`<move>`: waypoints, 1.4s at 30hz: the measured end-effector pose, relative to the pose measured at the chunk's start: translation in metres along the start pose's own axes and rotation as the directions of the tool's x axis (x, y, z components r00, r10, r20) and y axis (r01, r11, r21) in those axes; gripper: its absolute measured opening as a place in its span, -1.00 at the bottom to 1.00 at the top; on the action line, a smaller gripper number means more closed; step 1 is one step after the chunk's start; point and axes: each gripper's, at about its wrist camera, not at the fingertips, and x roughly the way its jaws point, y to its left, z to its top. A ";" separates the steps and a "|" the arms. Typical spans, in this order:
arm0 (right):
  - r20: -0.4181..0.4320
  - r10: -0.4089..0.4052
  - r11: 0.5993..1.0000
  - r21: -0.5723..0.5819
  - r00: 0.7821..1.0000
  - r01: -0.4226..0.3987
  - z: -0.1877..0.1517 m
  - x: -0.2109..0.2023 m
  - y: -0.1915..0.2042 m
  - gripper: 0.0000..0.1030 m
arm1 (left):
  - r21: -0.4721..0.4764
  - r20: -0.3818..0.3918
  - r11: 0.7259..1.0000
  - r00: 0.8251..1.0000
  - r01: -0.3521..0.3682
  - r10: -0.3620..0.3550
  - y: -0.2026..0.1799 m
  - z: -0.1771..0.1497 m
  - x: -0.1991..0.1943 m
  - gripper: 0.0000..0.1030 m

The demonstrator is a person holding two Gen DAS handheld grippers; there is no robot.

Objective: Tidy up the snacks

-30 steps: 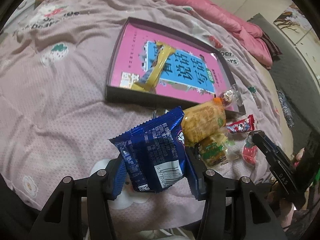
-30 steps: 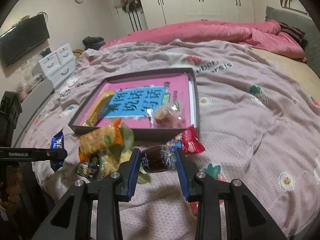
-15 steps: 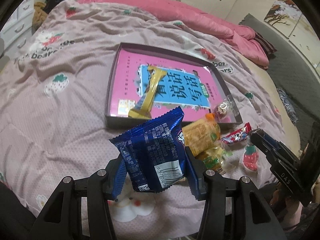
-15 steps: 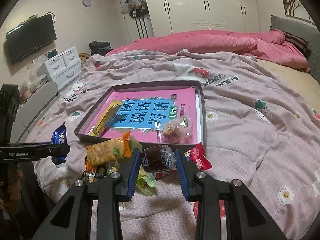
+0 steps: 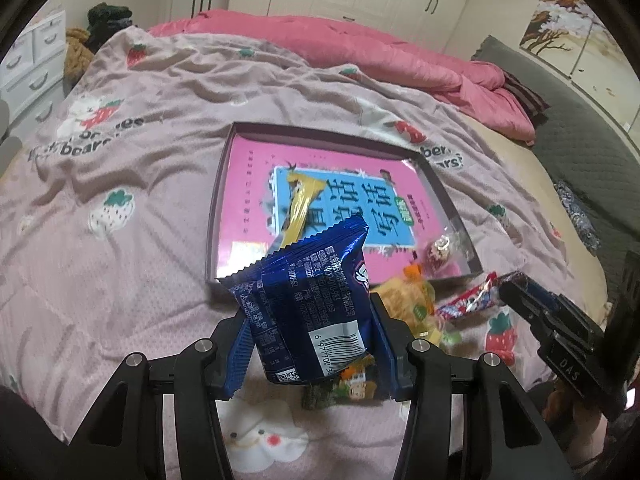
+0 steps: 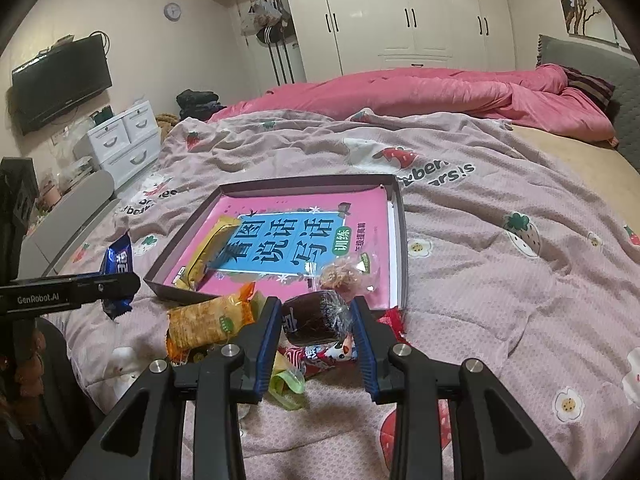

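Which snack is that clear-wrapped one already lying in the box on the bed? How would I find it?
Find the shallow dark box with the pink and blue book cover inside it. In its near right corner lies a small snack in clear wrapping, brownish and crumbly; the box's only other snack is a long yellow bar on the left.

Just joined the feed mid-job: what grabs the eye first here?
Each gripper holds a snack: the left gripper a blue packet, the right gripper a dark wrapped cake. Ahead on the bed lies a pink-lined tray holding a yellow bar, with loose snacks along its near edge.
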 end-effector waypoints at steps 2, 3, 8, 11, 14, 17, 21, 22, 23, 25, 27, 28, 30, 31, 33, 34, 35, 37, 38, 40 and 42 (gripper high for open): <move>0.003 -0.004 1.000 0.000 1.000 0.004 0.001 0.001 -0.001 -0.31 | 0.007 0.015 1.000 1.000 0.000 0.000 -0.002 0.004 -0.001 0.05; 0.004 -0.004 1.000 0.001 1.000 0.004 0.002 0.001 -0.001 -0.31 | 0.009 0.020 1.000 1.000 0.000 0.000 -0.003 0.005 -0.001 0.05; 0.015 -0.014 1.000 0.008 1.000 0.014 0.005 0.001 -0.005 -0.31 | 0.017 0.039 1.000 0.999 -0.003 0.002 -0.007 0.013 0.002 0.05; 0.018 -0.019 1.000 0.019 1.000 0.019 0.007 0.002 -0.009 -0.31 | 0.024 0.046 1.000 0.999 -0.001 -0.001 -0.009 0.018 0.005 0.05; 0.020 -0.024 0.999 0.030 1.000 0.023 0.010 0.004 -0.014 -0.31 | 0.031 0.050 1.000 0.999 0.001 -0.003 -0.012 0.022 0.010 0.05; 0.020 -0.030 0.999 0.040 0.999 0.029 0.012 0.007 -0.018 -0.31 | 0.036 0.049 0.999 0.999 0.002 -0.004 -0.014 0.028 0.016 0.05; 0.015 -0.043 0.998 0.048 0.999 0.043 0.016 0.012 -0.024 -0.31 | 0.044 0.047 0.999 0.999 0.008 -0.010 -0.016 0.034 0.027 0.05; 0.013 -0.046 0.998 0.052 0.999 0.045 0.016 0.014 -0.026 -0.31 | 0.047 0.046 0.999 0.999 0.008 -0.010 -0.017 0.035 0.030 0.05; 0.010 -0.048 0.997 0.057 0.999 0.047 0.017 0.016 -0.028 -0.31 | 0.049 0.045 0.999 0.999 0.009 -0.011 -0.018 0.036 0.032 0.05; 0.002 -0.055 0.997 0.063 0.998 0.054 0.018 0.020 -0.031 -0.31 | 0.057 0.045 0.998 0.999 0.012 -0.015 -0.020 0.038 0.038 0.05; -0.005 -0.059 0.996 0.063 0.998 0.059 0.019 0.023 -0.032 -0.31 | 0.067 0.047 0.998 0.999 0.010 -0.014 -0.022 0.040 0.043 0.05; -0.009 -0.062 0.996 0.062 0.998 0.062 0.019 0.025 -0.032 -0.31 | 0.073 0.047 0.997 0.999 0.013 -0.016 -0.023 0.041 0.047 0.05; -0.020 -0.067 0.996 0.060 0.998 0.068 0.019 0.029 -0.033 -0.31 | 0.085 0.054 0.996 0.998 0.009 -0.013 -0.025 0.043 0.053 0.05; -0.027 -0.069 0.996 0.060 0.997 0.071 0.019 0.031 -0.034 -0.31 | 0.095 0.055 0.995 0.998 0.008 -0.013 -0.026 0.044 0.057 0.05; -0.034 -0.071 0.996 0.059 0.997 0.073 0.019 0.034 -0.035 -0.31 | 0.105 0.052 0.994 0.999 0.006 -0.012 -0.027 0.046 0.063 0.05; -0.038 -0.076 0.995 0.057 0.996 0.078 0.019 0.036 -0.035 -0.31 | 0.110 0.047 0.994 0.999 0.004 -0.009 -0.028 0.047 0.067 0.05; -0.043 -0.078 0.995 0.057 0.996 0.080 0.019 0.038 -0.036 -0.31 | 0.113 0.044 0.994 0.999 0.004 -0.009 -0.029 0.048 0.070 0.05; -0.048 -0.084 0.994 0.059 0.995 0.087 0.020 0.040 -0.038 -0.31 | 0.122 0.035 0.993 0.999 0.003 -0.007 -0.030 0.049 0.076 0.05; -0.049 -0.089 0.994 0.056 0.995 0.092 0.020 0.042 -0.038 -0.31 | 0.127 0.031 0.992 0.999 0.003 -0.007 -0.030 0.049 0.078 0.05; -0.055 -0.104 0.993 0.044 0.993 0.107 0.021 0.046 -0.038 -0.31 | 0.144 0.018 0.990 1.000 0.002 -0.005 -0.032 0.048 0.084 0.05; -0.065 -0.099 0.994 0.045 0.993 0.102 0.021 0.050 -0.038 -0.31 | 0.159 0.012 0.987 1.000 -0.006 0.004 -0.034 0.048 0.089 0.05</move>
